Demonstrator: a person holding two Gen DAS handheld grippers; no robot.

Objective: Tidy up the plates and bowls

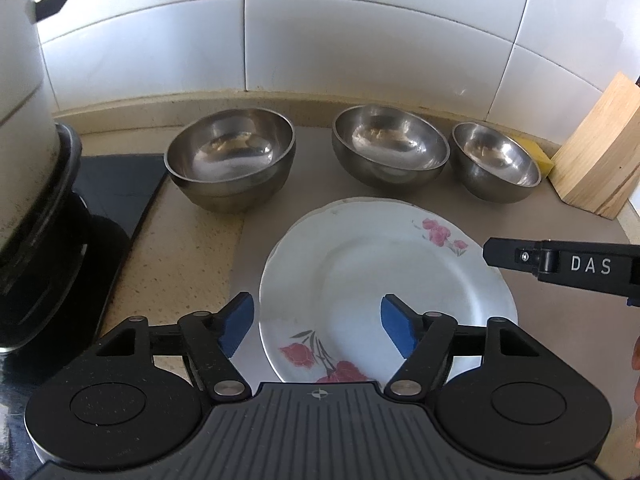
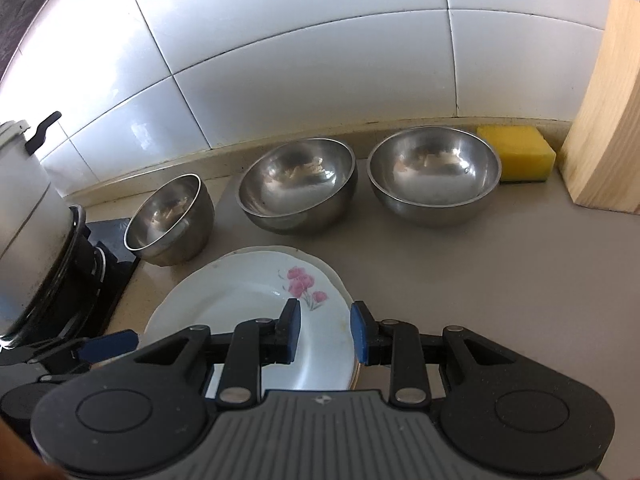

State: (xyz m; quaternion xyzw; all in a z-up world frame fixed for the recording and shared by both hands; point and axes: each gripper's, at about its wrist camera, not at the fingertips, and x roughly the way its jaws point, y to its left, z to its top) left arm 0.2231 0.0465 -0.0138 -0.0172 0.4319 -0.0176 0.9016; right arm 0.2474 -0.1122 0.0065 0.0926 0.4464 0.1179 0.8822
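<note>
- Beige stone counter (image 1: pixel 192 248) with a grey mat (image 2: pixel 480 264) on it; white tiled wall (image 1: pixel 360 40) at the back, ahead of both tongs.
- Black stove top (image 1: pixel 120 184) left of the left tongs, with a pale pot (image 1: pixel 20 120) on it; its black handle sticks out.
- Floral white plate (image 1: pixel 372 280) lies flat on the mat directly under both tongs; a second rim peeks out beneath it, so it looks like a stack.
- Three steel bowls in a row beyond the plate, near the wall: left bowl (image 1: pixel 230 158), middle bowl (image 1: pixel 390 146), right bowl (image 1: pixel 496 160). All upright and apart.
- Wooden block (image 1: pixel 596 152) is ahead and right of the right tongs.
- Left tongs (image 1: pixel 318 324): pads wide apart, one just outside the plate's left rim and one over the plate, nothing clamped.
- Right tongs (image 2: pixel 326 330): pads close together with a narrow gap, over the plate's right rim; no grip seen, contact with the plate unclear.
- Only the right view shows the whole yellow sponge (image 2: pixel 516 152) between the right bowl and the block; the left view gives a sliver.
- Only the left view shows the right tongs side-on, lettered "DAS".
</note>
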